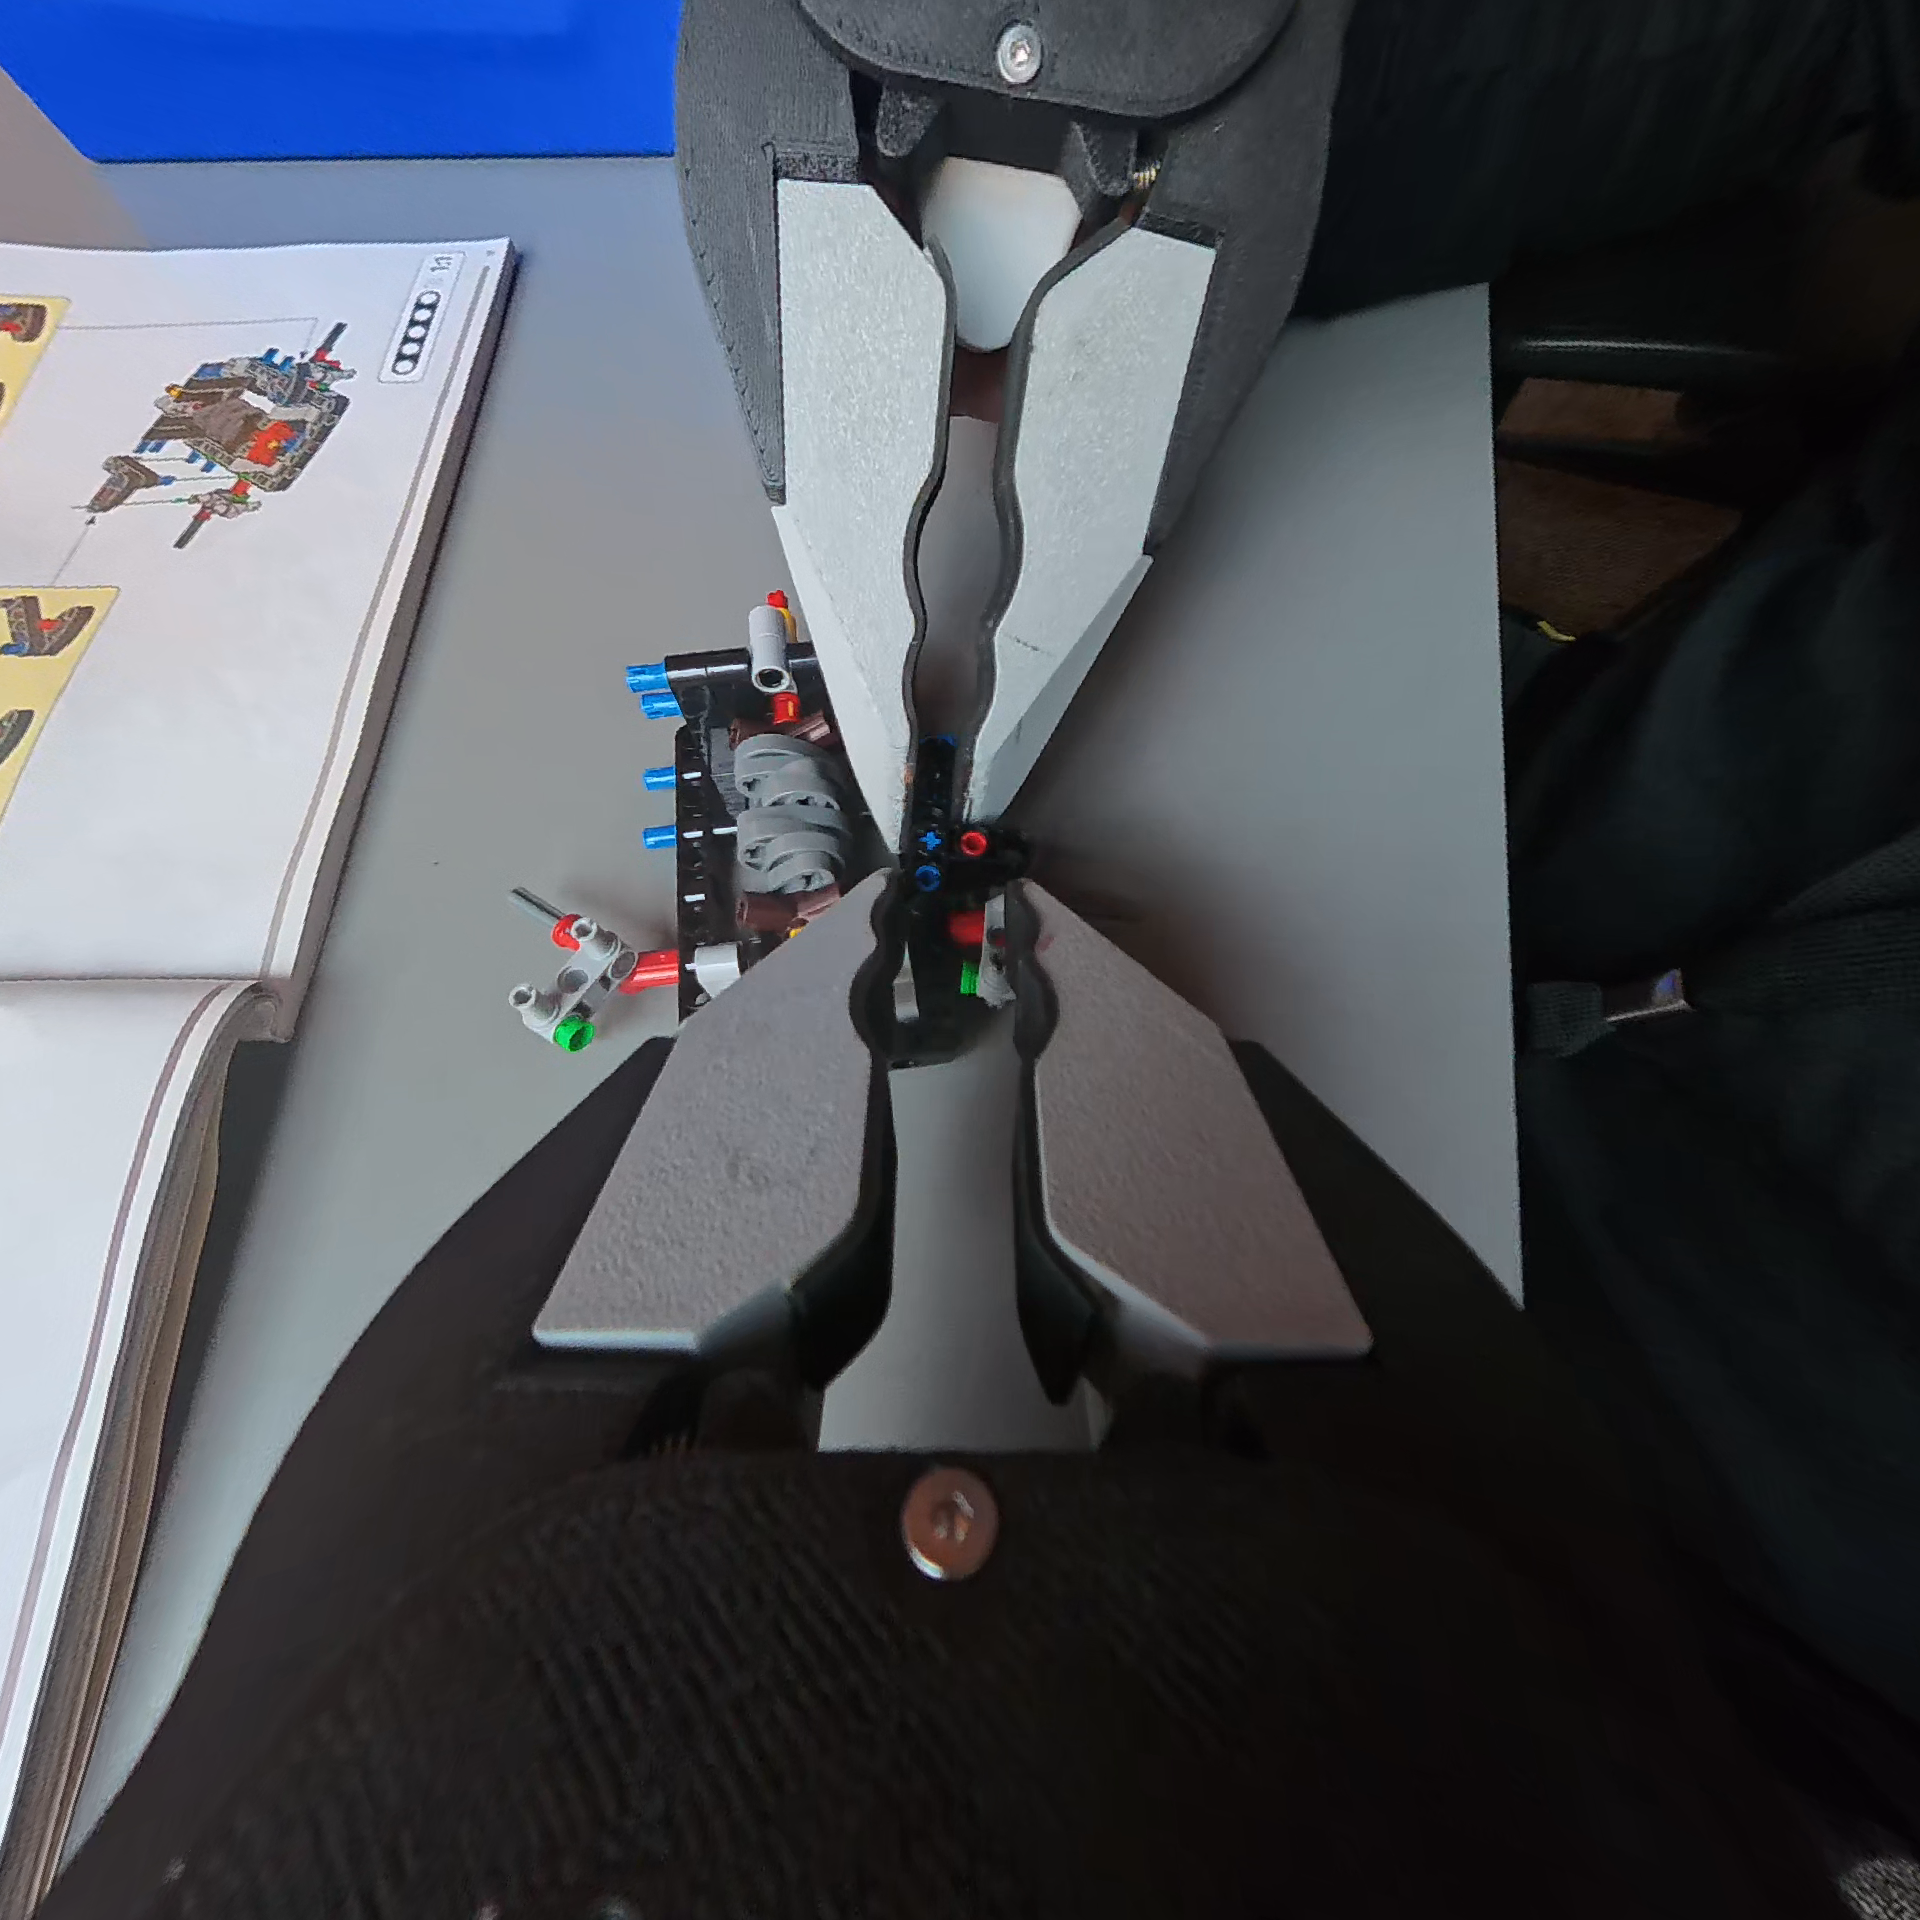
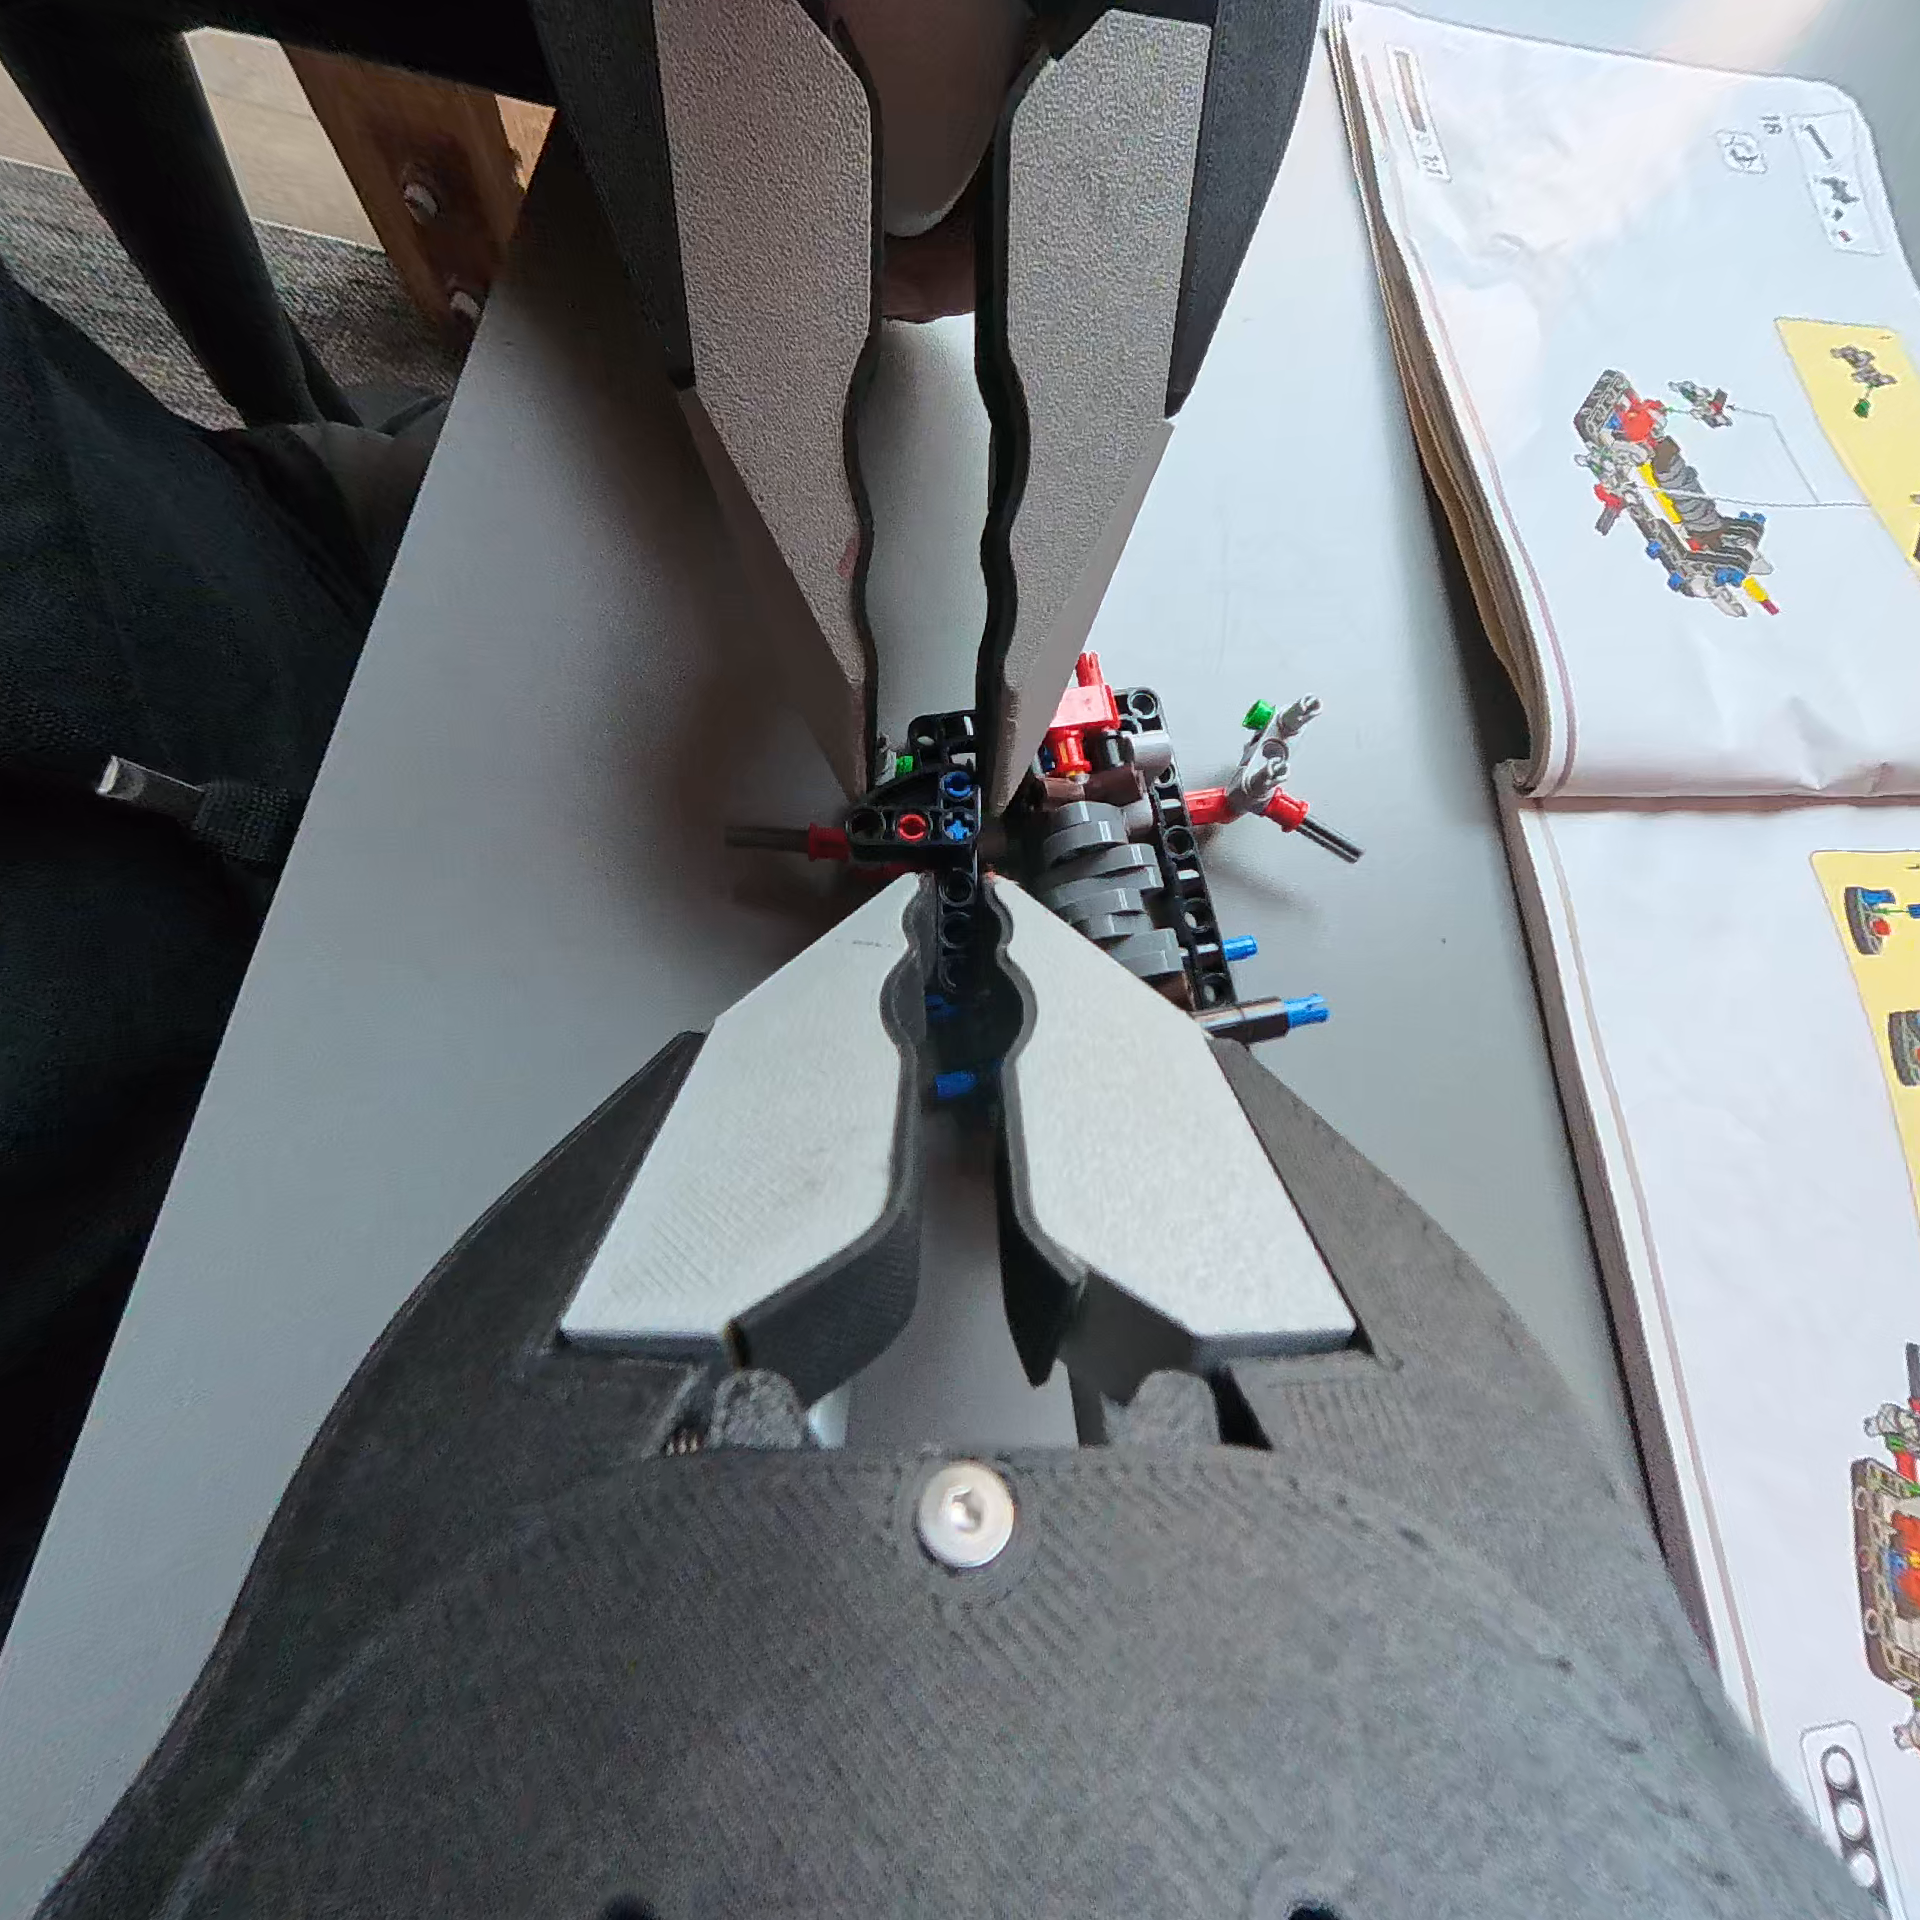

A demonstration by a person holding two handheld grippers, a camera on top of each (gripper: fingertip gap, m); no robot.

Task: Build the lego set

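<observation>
A partly built lego assembly [image 1: 764, 821] stands on the grey table [image 1: 1299, 831]: a black frame with grey gears, blue pins and red parts. It also shows in the right wrist view [image 2: 1132, 883]. My left gripper [image 1: 951, 909] comes from below in its own view and is shut on the assembly's black beam [image 1: 932, 961]. My right gripper [image 2: 958, 896] is shut on the same beam [image 2: 958, 935] from the opposite side. The two grippers meet tip to tip; each shows at the top of the other's view, the right [image 1: 940, 784] and the left [image 2: 925, 769].
An open instruction booklet [image 1: 208, 675] lies beside the assembly, and shows in the right wrist view [image 2: 1714, 520]. A grey connector piece with a red axle and green pin [image 1: 577, 982] sticks out of the assembly toward it. The table edge [image 1: 1501, 831] is close, with dark fabric beyond. The tips of both grippers are at nearly the same place.
</observation>
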